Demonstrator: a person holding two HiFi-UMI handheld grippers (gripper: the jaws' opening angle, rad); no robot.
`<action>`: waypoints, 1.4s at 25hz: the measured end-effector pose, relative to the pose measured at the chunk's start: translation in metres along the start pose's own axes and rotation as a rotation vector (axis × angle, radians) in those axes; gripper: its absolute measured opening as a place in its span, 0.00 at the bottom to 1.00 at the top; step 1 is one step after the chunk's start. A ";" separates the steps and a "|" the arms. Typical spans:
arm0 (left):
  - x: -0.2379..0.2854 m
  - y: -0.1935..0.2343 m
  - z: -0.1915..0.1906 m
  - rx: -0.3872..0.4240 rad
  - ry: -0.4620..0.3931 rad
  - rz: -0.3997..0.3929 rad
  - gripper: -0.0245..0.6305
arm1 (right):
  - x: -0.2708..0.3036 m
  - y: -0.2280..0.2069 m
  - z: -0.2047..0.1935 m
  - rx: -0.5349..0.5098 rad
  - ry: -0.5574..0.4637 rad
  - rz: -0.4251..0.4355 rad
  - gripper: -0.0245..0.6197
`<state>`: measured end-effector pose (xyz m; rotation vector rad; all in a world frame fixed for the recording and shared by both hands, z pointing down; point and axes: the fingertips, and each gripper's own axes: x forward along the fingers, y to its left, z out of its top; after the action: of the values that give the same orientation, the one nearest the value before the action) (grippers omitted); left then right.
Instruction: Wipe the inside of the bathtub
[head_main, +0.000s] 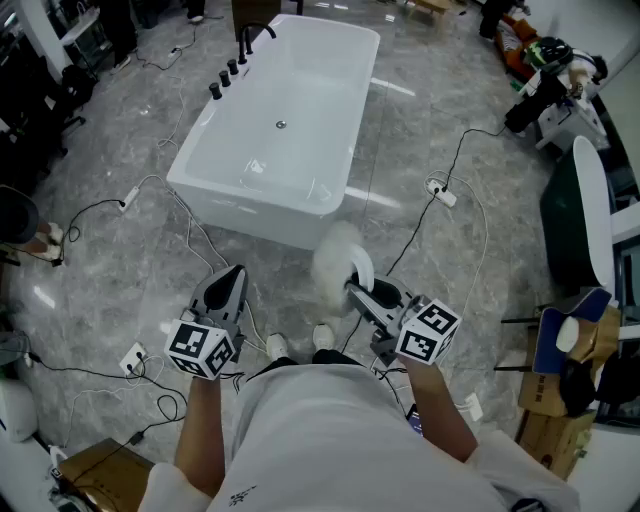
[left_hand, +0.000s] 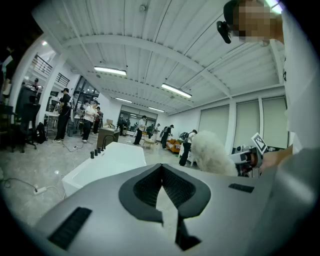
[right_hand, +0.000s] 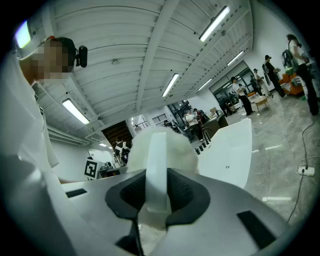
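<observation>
The bathtub (head_main: 250, 212) interior is open from above, broken only by its drain (head_main: 281, 125). Black tap fittings (head_main: 228, 72) are set along the left rim. The floor (head_main: 120, 270) before the near wall is crossed by cables (head_main: 195, 228); a power strip (head_main: 441, 193) lies to the right. The duster (head_main: 335, 262) clamped in the right gripper (head_main: 358, 290) is held near that wall.

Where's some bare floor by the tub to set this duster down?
Bare floor lies right of the bathtub, between its long side and the power strip. The tub's inside is bare but for the drain. Crowded: cables trail across the floor in front of the tub.
</observation>
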<state>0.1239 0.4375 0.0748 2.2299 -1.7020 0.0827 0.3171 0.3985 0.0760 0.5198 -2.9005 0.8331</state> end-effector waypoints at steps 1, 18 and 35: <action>0.000 0.000 -0.001 -0.004 0.000 0.002 0.05 | 0.000 0.000 0.000 -0.001 0.002 0.003 0.18; 0.018 -0.028 -0.005 -0.001 0.003 0.046 0.05 | -0.013 -0.016 0.000 -0.032 0.031 0.055 0.18; 0.041 -0.051 -0.012 -0.018 0.020 0.129 0.05 | -0.023 -0.052 0.004 0.028 0.085 0.170 0.18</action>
<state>0.1855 0.4145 0.0849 2.0974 -1.8269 0.1192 0.3568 0.3620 0.0946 0.2353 -2.8884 0.8946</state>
